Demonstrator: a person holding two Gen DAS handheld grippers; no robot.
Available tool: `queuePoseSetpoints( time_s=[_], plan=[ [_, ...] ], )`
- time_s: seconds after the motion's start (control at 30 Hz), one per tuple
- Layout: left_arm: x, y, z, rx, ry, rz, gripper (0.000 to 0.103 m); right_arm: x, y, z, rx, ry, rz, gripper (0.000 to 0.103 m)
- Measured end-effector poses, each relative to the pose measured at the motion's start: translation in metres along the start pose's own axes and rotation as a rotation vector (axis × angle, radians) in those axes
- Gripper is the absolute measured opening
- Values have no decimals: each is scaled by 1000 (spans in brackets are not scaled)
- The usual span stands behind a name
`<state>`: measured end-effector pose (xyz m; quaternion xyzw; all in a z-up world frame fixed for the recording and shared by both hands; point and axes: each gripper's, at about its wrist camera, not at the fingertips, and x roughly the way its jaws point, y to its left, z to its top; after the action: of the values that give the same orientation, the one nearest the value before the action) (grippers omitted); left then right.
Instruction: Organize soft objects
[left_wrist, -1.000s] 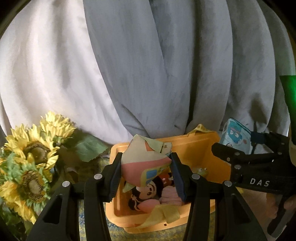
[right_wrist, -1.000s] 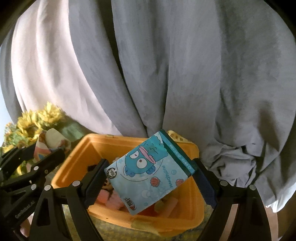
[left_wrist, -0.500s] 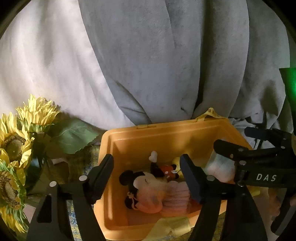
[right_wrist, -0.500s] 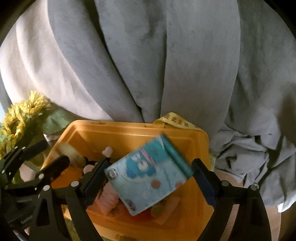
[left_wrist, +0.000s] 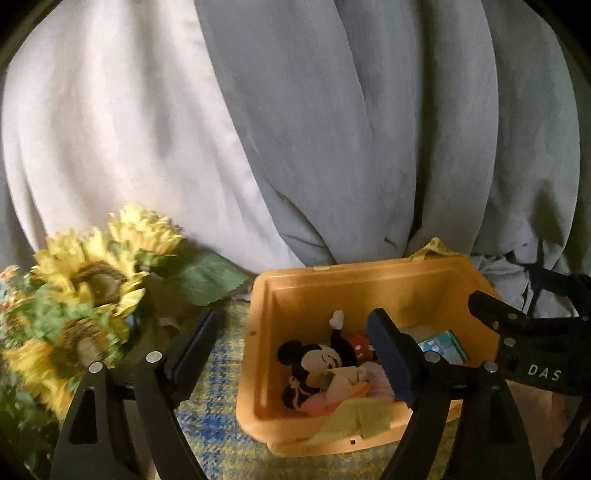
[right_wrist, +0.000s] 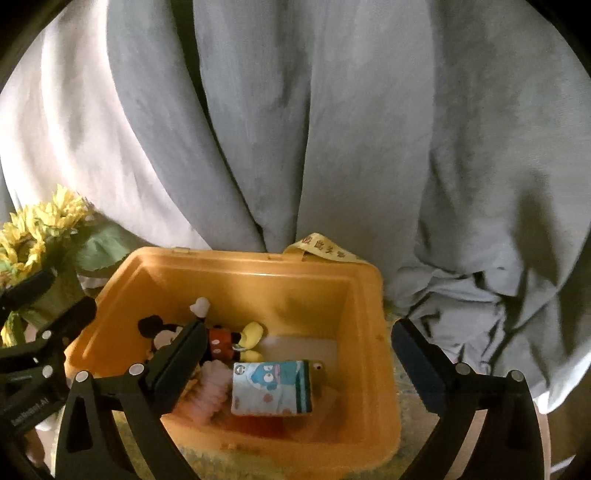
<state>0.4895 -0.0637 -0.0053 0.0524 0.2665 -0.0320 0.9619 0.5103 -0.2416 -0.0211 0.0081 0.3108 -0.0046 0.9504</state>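
While I hover both tongs over the table, sunflowers sit at nine o'clock. My left gripper is still opening, nothing between its fingers. At its three o'clock the orange bin holds a mouse plush and, just right of it, the blue tissue pack lying flat. My right gripper is opening too, wide and empty, above that pack.

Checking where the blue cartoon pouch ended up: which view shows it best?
The right wrist view: the blue pouch lies fully visible, flat in the orange bin. In the left wrist view only its corner shows behind the left gripper's finger.
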Motion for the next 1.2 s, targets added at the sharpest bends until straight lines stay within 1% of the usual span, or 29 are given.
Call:
queuePoseSetpoints(
  time_s=[0.17,0.27,0.4,0.53,0.67,0.8,0.87,1.03,1.2],
  plan=[
    [-38,4,-8,-25,-49,11,87,-44,0,-9,18,-76,-28,101],
    [-64,5,-14,-33,-83,19,92,-74,-2,-18,27,-121,-54,101],
    [-101,2,-21,-18,-137,46,96,-107,-4,-31,43,-149,-62,101],
    [-137,-1,-31,-22,-172,47,96,-140,-7,-47,78,-170,-51,101],
    [-168,-4,-43,-41,-193,45,97,-170,-7,-61,79,-183,-19,102],
    [-196,-8,-56,-52,-219,77,99,-193,-10,-76,61,-198,2,103],
    [-208,-9,-62,-57,-215,85,100,-205,-10,-83,50,-211,4,103],
    [-234,-9,-77,-75,-222,76,100,-229,-9,-98,39,-236,26,103],
    [-258,-4,-91,-61,-230,55,101,-255,-2,-113,42,-255,10,103]
  ],
)
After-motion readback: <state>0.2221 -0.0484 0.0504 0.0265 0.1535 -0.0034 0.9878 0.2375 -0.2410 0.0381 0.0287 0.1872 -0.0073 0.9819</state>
